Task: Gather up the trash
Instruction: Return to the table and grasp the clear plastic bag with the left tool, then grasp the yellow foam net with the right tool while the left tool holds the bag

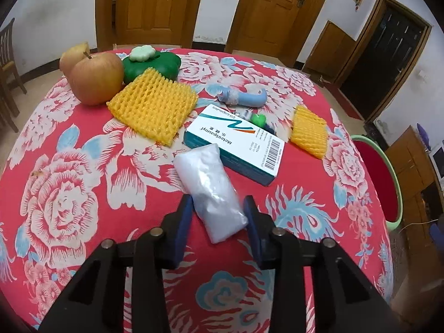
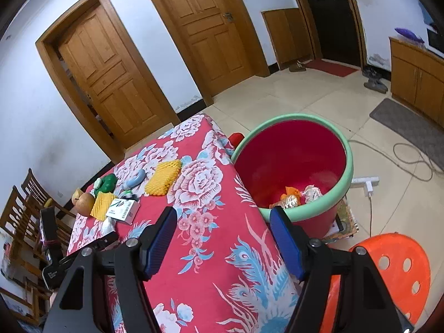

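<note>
A crumpled white plastic bag [image 1: 209, 186] lies on the red flowered tablecloth [image 1: 83, 183], its near end between the open jaws of my left gripper [image 1: 219, 208], which is not closed on it. Beyond it lie a white-and-teal medicine box [image 1: 236, 144], a large yellow foam net [image 1: 152, 105] and a smaller one [image 1: 309, 130]. My right gripper [image 2: 224, 222] is open and empty above the table's right edge, near a red bin with a green rim [image 2: 294, 166] holding some wrappers [image 2: 297, 195]. The bag [image 2: 106, 226], the box [image 2: 123, 208] and the nets [image 2: 163, 176] show far left there.
An apple [image 1: 95, 79], a pear [image 1: 70, 57], a green flower-shaped container [image 1: 151, 65] and a blue curved object [image 1: 244, 98] sit at the table's far side. An orange stool [image 2: 388, 272] stands by the bin. Wooden chairs [image 2: 25, 208] stand left; a cable and power strip [image 2: 366, 180] lie on the floor.
</note>
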A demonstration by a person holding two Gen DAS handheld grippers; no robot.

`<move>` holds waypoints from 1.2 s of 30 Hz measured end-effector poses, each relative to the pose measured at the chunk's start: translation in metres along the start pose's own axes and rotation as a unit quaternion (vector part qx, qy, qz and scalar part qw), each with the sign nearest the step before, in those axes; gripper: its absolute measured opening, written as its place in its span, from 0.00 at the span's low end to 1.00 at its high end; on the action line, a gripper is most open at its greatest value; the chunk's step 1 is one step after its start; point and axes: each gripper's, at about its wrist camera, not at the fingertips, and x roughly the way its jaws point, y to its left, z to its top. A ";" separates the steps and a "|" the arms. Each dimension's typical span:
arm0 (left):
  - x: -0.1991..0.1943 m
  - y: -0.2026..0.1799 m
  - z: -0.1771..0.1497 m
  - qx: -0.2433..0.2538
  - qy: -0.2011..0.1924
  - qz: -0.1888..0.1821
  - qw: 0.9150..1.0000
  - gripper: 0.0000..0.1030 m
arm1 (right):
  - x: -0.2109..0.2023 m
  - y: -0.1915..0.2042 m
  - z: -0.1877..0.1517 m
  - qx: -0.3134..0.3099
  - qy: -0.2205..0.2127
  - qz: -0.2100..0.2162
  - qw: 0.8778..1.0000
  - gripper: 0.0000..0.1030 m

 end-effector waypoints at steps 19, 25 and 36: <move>-0.049 0.029 0.047 0.011 -0.081 0.014 0.997 0.33 | 0.022 0.067 0.028 -0.039 0.020 0.021 0.999 0.70; -0.040 0.038 0.069 0.018 -0.097 0.034 0.995 0.33 | 0.058 0.097 0.043 -0.044 0.040 0.023 0.998 0.71; -0.011 0.059 0.067 0.005 -0.092 0.033 0.995 0.33 | 0.156 0.121 0.033 -0.046 0.094 -0.011 0.994 0.71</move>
